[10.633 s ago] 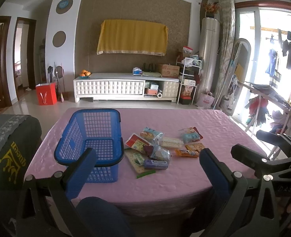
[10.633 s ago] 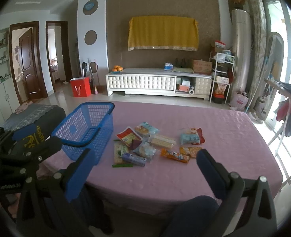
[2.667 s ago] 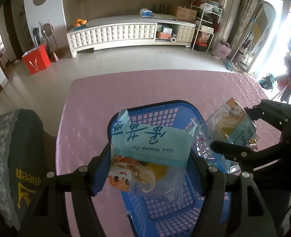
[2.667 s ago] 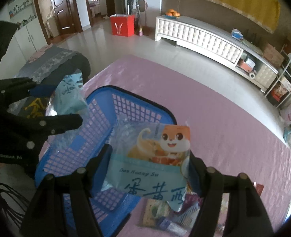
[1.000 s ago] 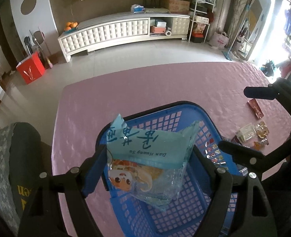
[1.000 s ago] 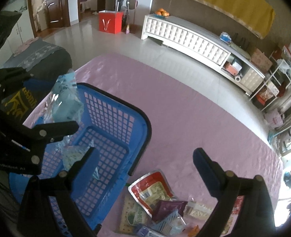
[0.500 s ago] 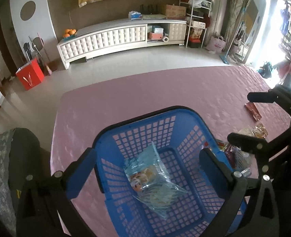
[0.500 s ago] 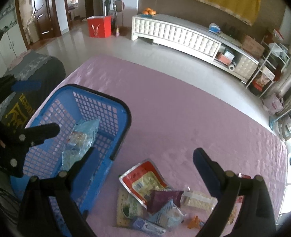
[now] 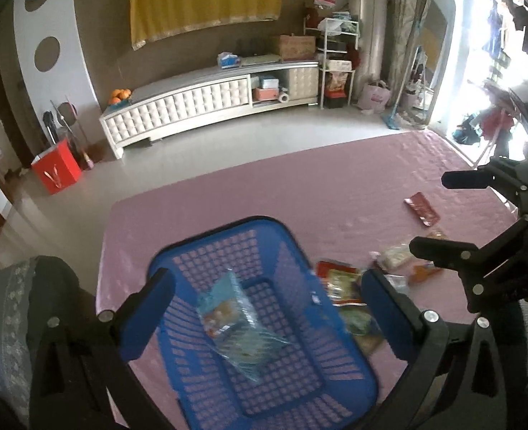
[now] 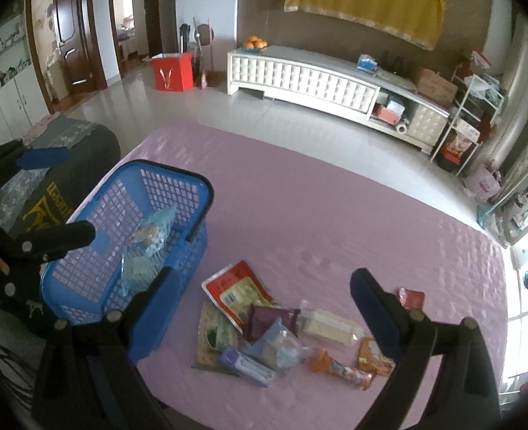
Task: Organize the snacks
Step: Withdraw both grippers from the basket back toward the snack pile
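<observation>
Left tool [image 9: 269, 308], spread and empty, hangs over snack packet [image 9: 240, 326] in basket [image 9: 281, 229].

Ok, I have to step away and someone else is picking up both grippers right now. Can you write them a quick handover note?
Left gripper: open and empty above the blue basket; its jaws have just been opening, nothing between them.
Right gripper: open and empty, over the snack pile on the pink tablecloth.
Done: light-blue snack bags lie inside the basket; how many I cannot tell for sure.
Left: the red-and-white packet, purple packet, green packet, pale wafer pack, orange packets and the small red packet lying apart still need to go into the basket.
</observation>
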Demonstrator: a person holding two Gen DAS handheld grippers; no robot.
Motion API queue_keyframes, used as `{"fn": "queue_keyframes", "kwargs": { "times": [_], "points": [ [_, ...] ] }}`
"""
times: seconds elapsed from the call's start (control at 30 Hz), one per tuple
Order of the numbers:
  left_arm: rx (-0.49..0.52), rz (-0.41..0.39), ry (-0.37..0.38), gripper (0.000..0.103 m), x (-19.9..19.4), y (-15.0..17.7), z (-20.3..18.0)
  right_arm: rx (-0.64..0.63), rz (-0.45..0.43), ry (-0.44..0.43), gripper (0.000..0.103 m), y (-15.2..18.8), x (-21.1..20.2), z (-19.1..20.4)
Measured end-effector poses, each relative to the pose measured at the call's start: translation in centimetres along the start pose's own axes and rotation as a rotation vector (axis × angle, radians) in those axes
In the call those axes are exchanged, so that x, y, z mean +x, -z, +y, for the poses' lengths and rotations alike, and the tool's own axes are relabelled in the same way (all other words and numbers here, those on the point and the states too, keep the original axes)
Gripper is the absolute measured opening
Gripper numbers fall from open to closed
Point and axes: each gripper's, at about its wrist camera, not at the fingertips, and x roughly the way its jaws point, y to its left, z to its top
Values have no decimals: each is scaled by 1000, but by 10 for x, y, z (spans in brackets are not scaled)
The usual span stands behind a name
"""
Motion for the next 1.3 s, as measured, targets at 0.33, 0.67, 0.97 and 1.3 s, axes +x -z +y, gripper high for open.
{"fn": "queue_keyframes", "kwargs": {
  "times": [0.33, 0.67, 0.97, 1.3],
  "points": [
    [51, -21, 12, 103, -19, 0, -64, 29, -9, 16, 98, 37, -22, -31],
    [21, -32, 17, 103, -8, -2, -117, 94, 21, -31, 98, 75, -23, -82],
    [72, 35, 57, 103, 29, 13, -173, 52, 70, -19, 98, 110, -4, -113],
    [118, 94, 41, 103, 61, 37, -217, 20, 143, -15, 98, 142, 31, -150]
  ]
}}
